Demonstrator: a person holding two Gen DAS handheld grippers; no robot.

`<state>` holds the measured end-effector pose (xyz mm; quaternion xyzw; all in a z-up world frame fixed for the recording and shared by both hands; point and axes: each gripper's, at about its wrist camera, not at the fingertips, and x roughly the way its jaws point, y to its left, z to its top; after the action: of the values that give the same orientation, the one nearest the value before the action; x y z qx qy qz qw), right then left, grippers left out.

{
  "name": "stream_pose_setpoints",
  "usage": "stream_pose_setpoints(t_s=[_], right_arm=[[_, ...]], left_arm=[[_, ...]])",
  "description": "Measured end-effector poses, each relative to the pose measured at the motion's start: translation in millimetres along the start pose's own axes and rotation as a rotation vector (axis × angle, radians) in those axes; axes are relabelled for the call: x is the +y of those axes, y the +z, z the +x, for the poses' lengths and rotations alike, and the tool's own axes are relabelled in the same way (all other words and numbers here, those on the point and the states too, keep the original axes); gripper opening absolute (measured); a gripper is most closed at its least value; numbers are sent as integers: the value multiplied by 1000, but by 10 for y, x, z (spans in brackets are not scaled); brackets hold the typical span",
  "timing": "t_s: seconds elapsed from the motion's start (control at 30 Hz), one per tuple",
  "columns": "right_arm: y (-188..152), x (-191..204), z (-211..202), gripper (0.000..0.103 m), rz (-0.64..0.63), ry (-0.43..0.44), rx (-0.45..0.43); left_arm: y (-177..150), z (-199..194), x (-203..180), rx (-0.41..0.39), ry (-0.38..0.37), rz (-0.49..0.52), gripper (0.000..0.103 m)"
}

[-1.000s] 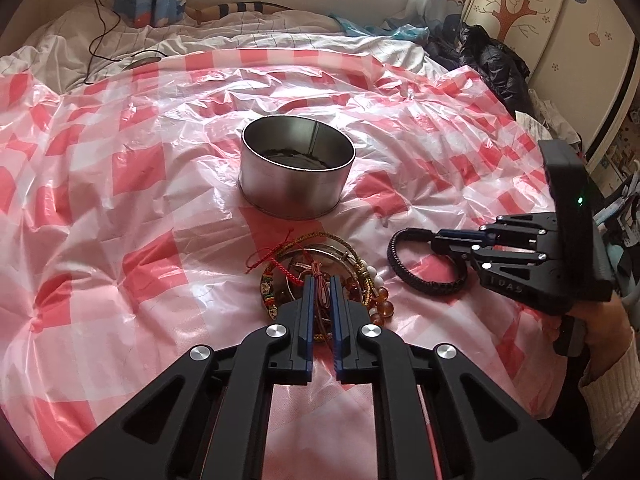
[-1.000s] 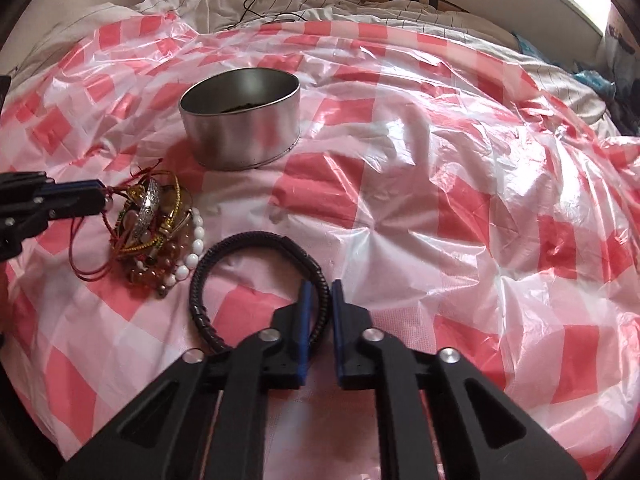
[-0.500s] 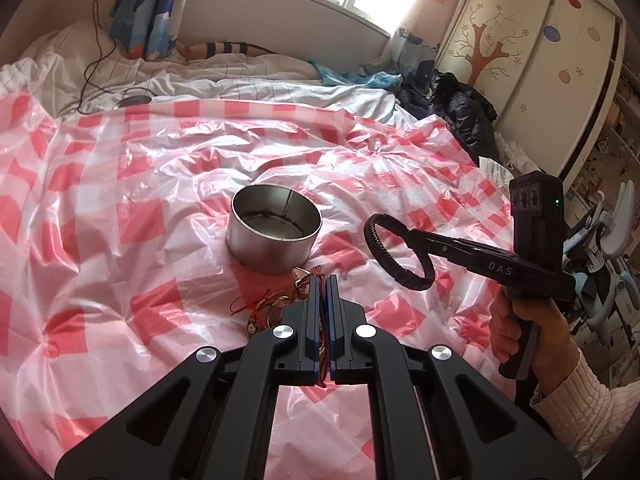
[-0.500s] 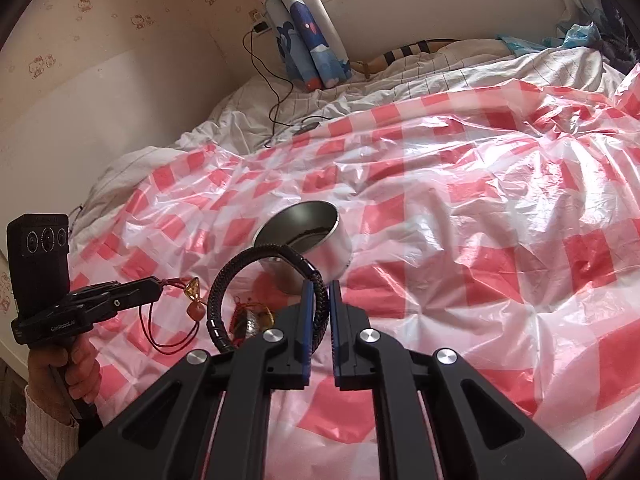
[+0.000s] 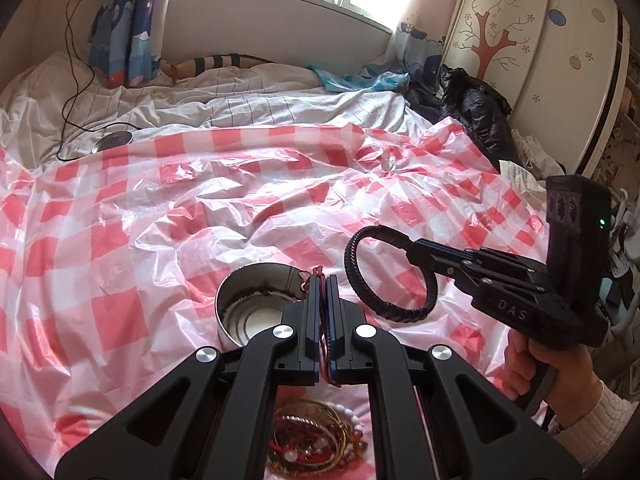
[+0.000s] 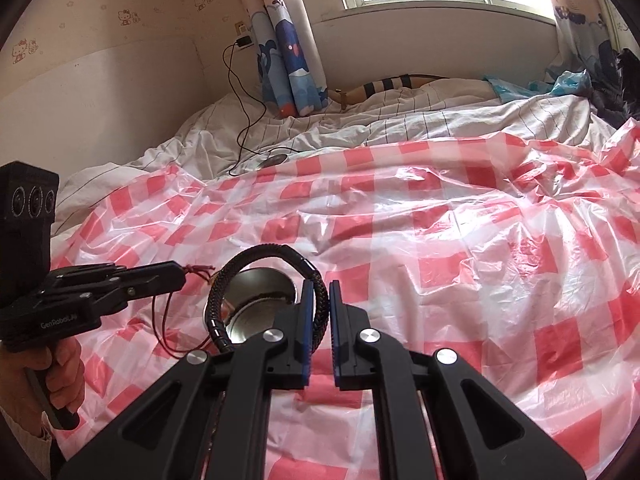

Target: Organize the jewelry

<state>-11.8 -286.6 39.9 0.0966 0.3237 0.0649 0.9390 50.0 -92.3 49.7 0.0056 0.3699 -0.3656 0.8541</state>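
Left tool [image 5: 323,280] is pinching a thin red cord [image 6: 176,332], jaws nearly together; the cord is hanging in a loop beside the metal tin [image 5: 256,300]. Right tool [image 6: 319,292] is gripping a black braided bracelet [image 6: 256,264], holding it upright in the air above the tin. The tin is sitting on the red-checked plastic sheet [image 5: 160,208] covering the bed. Remaining bracelet pile [image 5: 316,436] is lying on the sheet under the left tool.
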Motion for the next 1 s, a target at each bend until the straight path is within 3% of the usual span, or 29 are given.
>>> stream_pose_setpoints(t_s=[0.27,0.4,0.5,0.57,0.63,0.77,0.87,0.9,0.93,1.0], right_arm=[[32,-53,138,8,-13,-21,9],[102,25,295,8,-40,-22,20],[104,189,427,8,-94,-17,37],[80,330,516,8,-140,-14,51],[52,453,611,8,-179,-12,67],[-23,633,819,8,-235,-20,102],[-84,664,942,9,-255,-50,133],[-94,647,930,17,-248,-57,130],[-93,627,870,33,-235,-59,113],[-75,584,669,40,-211,-51,71]], left_arm=[[-14,526,270,51,-45,-89,3],[-100,698,336,138,175,-41,8],[-100,520,454,126,219,-74,15],[-87,300,491,80,268,-76,34],[-84,90,525,44,293,-87,44],[-242,-203,518,27,316,-97,46],[-489,-242,528,65,287,-121,46],[-568,-215,537,85,269,-134,46],[-642,-176,563,112,246,-152,46],[-759,-60,575,167,208,-171,46]])
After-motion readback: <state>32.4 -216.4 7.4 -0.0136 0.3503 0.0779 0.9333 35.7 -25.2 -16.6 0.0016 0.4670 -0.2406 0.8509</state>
